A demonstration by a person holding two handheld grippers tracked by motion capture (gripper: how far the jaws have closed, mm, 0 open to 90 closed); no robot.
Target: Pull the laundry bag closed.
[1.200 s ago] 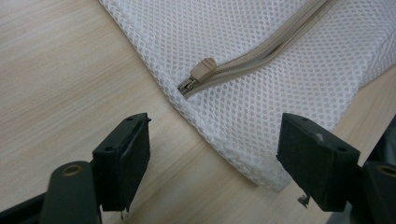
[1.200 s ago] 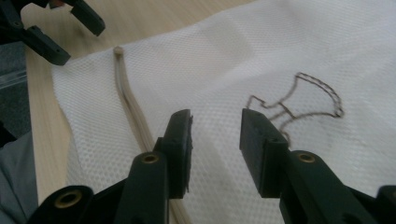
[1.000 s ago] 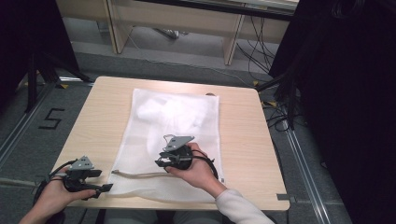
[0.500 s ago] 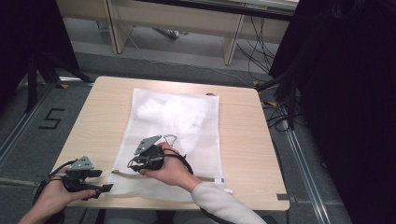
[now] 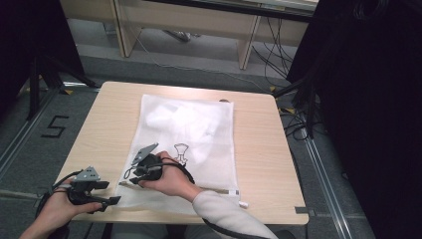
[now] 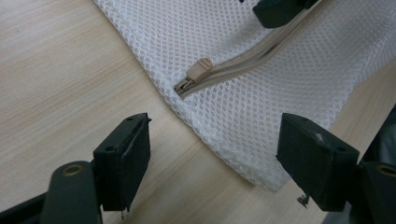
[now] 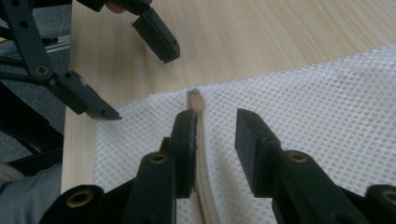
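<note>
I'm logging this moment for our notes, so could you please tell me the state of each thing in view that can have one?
Mesh laundry bag: lying flat on the table, white items inside.
Zipper: closed, its pull at the end near the bag's corner.
Left gripper: jaws wide open, at the bag's corner, holding nothing.
Right gripper: jaws part open, resting on the bag along the zipper, not clamped.

The right hand-held gripper (image 7: 212,140), jaws parted, straddles the beige zipper (image 7: 196,105) on the white mesh bag (image 7: 327,93).
</note>
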